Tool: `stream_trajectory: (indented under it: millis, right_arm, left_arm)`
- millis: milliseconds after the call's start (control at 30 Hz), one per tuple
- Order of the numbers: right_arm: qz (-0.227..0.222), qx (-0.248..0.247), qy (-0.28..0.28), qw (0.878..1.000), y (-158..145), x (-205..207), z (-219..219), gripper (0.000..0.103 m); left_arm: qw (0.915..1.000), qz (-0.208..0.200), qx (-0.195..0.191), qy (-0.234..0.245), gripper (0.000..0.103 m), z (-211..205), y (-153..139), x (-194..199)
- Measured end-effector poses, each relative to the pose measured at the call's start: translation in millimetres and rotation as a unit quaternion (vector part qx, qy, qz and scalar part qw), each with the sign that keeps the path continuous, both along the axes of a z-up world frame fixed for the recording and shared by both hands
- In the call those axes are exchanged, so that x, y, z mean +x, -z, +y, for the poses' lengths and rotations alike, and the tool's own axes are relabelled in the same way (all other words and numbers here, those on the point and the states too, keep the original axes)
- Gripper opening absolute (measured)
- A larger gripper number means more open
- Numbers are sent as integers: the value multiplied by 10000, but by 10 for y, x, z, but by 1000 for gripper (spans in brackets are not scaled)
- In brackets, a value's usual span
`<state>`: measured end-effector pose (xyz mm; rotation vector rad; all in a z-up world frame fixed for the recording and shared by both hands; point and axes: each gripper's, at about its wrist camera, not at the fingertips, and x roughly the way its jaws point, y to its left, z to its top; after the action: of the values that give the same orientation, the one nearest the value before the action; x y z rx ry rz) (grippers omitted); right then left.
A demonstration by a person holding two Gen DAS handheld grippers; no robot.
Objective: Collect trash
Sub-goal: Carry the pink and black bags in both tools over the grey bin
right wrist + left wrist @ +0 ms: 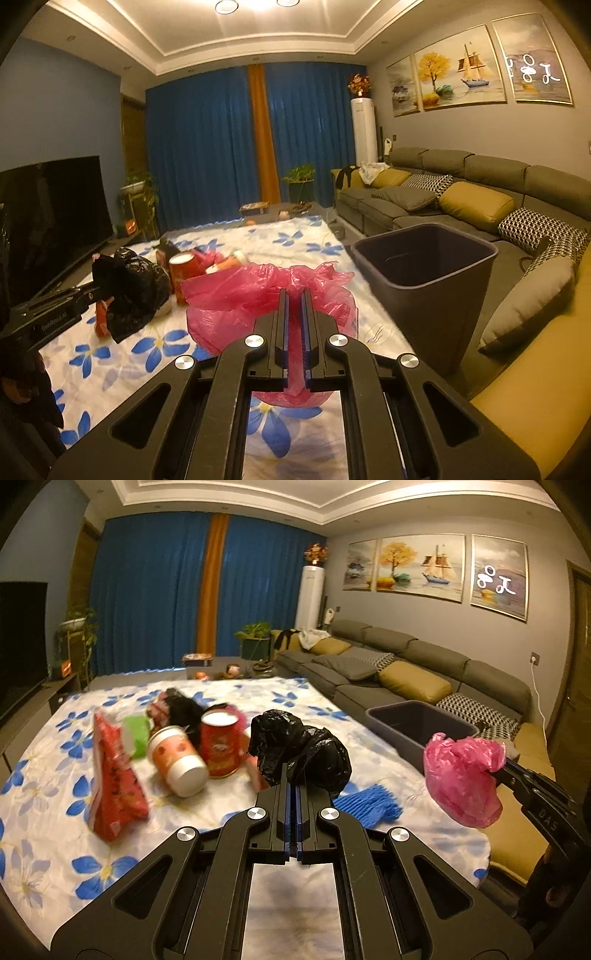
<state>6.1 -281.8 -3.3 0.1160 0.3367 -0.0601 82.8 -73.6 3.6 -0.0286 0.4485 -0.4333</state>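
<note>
1. Holding two crumpled plastic bags above the table, we had each gripper pinched tight on its own load. Nearest the left camera, the left gripper [294,775] had its jaws pressed together on the black bag [301,755], which bunched up just past the fingertips.
2. In the right camera, the right gripper [294,295] had its jaws closed on the pink bag [269,295], the thin film bulging out on both sides of the fingers and below them.
3. We judged the step in hand to be carrying both bags to the bin. To do it well, we would have kept both grips firm, lifted each bag clear over the rim, and let go only once it hung above the opening, because light film can drift or cling.
4. The dark bin [424,266] stood open to the right of the pink bag and a little beyond it, at the table's right edge beside the sofa [461,192]. The black bag lay further left, well apart from the bin.
5. Beyond the grippers, more trash lay on the flowered tablecloth [44,775]: a tipped paper cup [177,760], a red can [219,744], a red snack packet [114,786] and a blue mesh piece [369,805].
</note>
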Motion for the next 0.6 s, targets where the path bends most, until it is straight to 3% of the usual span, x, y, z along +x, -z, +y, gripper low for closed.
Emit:
stream_trajectory:
  millis: [267, 600]
  right_arm:
    - [-341, -101, 341, 9988, -201, 64, -232, 7]
    - [-710, -275, 1170, 9902, -459, 349, -765, 7]
  left_arm:
    - [9993, -197, -21, 315, 1, -405, -215, 143]
    - [9951, -488, -256, 824, 1, -1125, -548, 473]
